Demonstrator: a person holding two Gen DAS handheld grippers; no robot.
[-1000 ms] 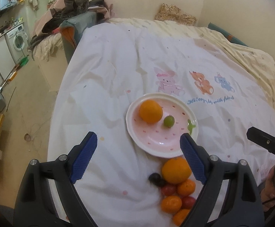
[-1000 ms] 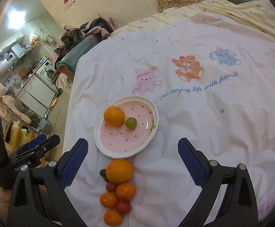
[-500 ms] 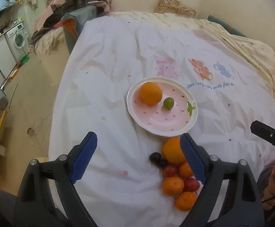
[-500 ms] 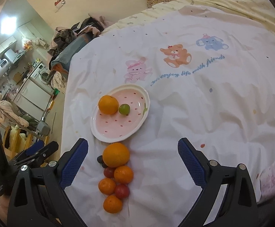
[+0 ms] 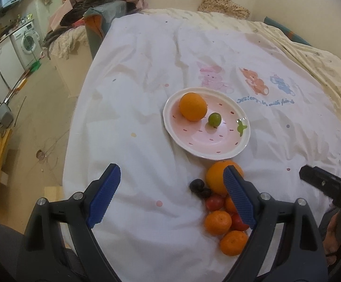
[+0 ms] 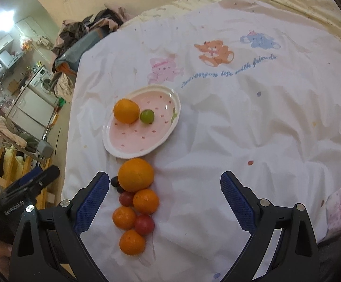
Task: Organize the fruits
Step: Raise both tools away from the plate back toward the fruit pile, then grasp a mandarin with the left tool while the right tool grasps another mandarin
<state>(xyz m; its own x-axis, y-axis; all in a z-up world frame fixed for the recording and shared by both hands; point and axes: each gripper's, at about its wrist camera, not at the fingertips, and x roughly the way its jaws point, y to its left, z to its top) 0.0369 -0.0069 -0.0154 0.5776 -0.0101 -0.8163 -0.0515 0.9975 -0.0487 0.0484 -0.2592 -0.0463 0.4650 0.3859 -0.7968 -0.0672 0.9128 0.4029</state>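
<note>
1. Resting on the white bedsheet point(image 6: 241, 141), the pink plate point(image 6: 133, 145) carries one orange point(image 6: 126, 111) and one green grape point(image 6: 147, 116), side by side.
2. Loose fruit pile point(image 6: 135, 202): a large orange point(image 6: 135, 175), mandarins, red tomatoes and dark grapes, clustered just beside the plate's near rim.
3. Left gripper point(image 5: 172, 199): jaws spread wide, holding nothing, above the sheet beside the pile.
4. Right gripper point(image 6: 164, 204): jaws spread wide, holding nothing, over the pile.

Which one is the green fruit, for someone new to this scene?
Find the pink dotted plate on the white bedsheet. Two fruits sit in it: a big orange and, at its right, the small green fruit. It is the only green fruit here.
</note>
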